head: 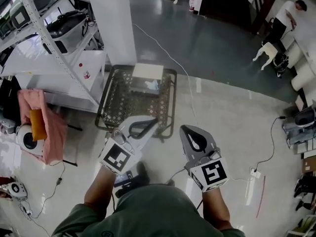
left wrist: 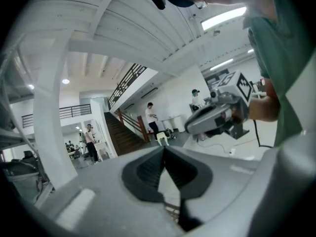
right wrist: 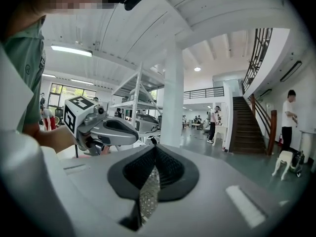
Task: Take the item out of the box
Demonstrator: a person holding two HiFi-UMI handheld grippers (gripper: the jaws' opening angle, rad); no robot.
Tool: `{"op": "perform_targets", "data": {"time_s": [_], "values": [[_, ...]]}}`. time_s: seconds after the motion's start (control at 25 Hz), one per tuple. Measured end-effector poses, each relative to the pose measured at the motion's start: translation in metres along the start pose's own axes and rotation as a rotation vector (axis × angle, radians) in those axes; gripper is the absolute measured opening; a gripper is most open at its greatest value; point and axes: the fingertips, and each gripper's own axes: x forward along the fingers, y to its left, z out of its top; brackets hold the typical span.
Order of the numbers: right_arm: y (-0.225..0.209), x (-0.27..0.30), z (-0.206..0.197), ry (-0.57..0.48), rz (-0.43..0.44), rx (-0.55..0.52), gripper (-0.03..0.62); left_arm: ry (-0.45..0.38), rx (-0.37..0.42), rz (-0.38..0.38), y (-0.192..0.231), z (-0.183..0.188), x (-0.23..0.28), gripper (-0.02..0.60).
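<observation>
Left tongs (head: 150,124) and right tongs (head: 190,131) both shut, empty, short of the mesh bench (head: 117,105); item (head: 152,86) sits in the open box (head: 147,72) at its far end, looks pale, light, crumply, so pinch its exposed top edge gently.

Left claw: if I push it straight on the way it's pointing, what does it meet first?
Probably the black mesh table: the shut left claw points across its near right part. Height is unclear, so it may skim over the mesh. The white box looks off that line.
</observation>
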Motion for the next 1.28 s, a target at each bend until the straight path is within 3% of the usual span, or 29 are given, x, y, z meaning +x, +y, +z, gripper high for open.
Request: {"op": "perform_targets", "data": {"time_s": [0.24,0.52,0.96,1.28], "values": [[-0.004,0.057,0.013,0.019,-0.07,0.005,0.006,-0.048,0.01,-0.064,0.058,-0.012,0.001,0.003],[0.005,0.115,0.022,0.041,-0.095,-0.002,0.006,-0.077,0.0,-0.085,0.111,-0.035,-0.011,0.003],[-0.024,0.17,0.007,0.058,-0.014,0.006,0.006,-0.011,-0.031,-0.028,0.156,-0.069,0.011,0.003],[-0.088,0.199,0.0,0.036,0.097,0.01,0.006,0.064,-0.056,0.062,0.188,-0.08,0.069,0.003]]}}
